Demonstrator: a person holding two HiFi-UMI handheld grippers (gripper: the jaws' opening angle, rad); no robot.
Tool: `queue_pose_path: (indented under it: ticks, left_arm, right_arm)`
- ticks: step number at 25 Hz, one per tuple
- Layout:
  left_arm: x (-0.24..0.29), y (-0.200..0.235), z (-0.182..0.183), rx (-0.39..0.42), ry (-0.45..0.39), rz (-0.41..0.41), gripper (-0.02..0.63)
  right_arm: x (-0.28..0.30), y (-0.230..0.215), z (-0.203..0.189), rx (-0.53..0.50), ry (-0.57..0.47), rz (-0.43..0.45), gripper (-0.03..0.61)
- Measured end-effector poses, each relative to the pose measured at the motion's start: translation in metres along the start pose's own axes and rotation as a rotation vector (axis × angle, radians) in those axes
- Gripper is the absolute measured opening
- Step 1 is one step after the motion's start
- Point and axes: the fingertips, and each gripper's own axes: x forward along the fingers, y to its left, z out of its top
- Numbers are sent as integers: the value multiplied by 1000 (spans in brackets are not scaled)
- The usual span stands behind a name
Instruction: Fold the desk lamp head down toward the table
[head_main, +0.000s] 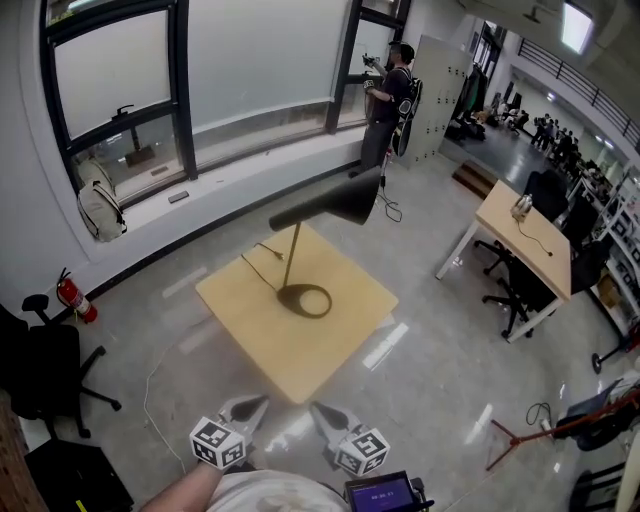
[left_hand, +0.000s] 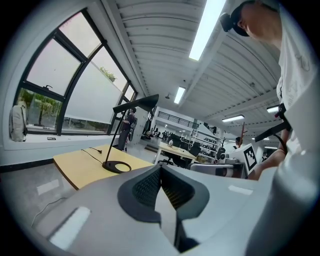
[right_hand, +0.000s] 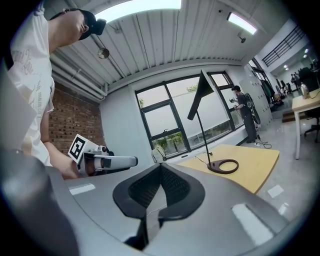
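A black desk lamp stands on a square yellow table (head_main: 330, 355), with its cone head (head_main: 340, 203) raised on a thin stem (head_main: 293, 253) over a ring base (head_main: 305, 300). My left gripper (head_main: 254, 407) and right gripper (head_main: 322, 411) hang side by side short of the table's near corner, both shut and empty. In the left gripper view the shut jaws of the left gripper (left_hand: 161, 169) point toward the lamp base (left_hand: 116, 167) and lamp head (left_hand: 136, 104). In the right gripper view the right gripper (right_hand: 161, 167) is shut, and the lamp head (right_hand: 200, 93) and base (right_hand: 223, 166) stand to its right.
A cord runs from the lamp across the table to the floor (head_main: 262, 250). A person (head_main: 388, 100) stands by the windows. A black chair (head_main: 45, 370) and fire extinguisher (head_main: 72, 296) are at left, and a second desk (head_main: 525, 235) with chairs at right.
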Motion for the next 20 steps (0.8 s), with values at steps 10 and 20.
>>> queue_pose_path:
  ticks: [10,20]
  left_arm:
    - [3,67,23,-9,-24,-24,2]
    - [5,100,37,-24,-36,-67,2]
  right_arm:
    - [48,-6,19,-42,3,-72,14]
    - [69,-13,43,-82,-14,-155,14]
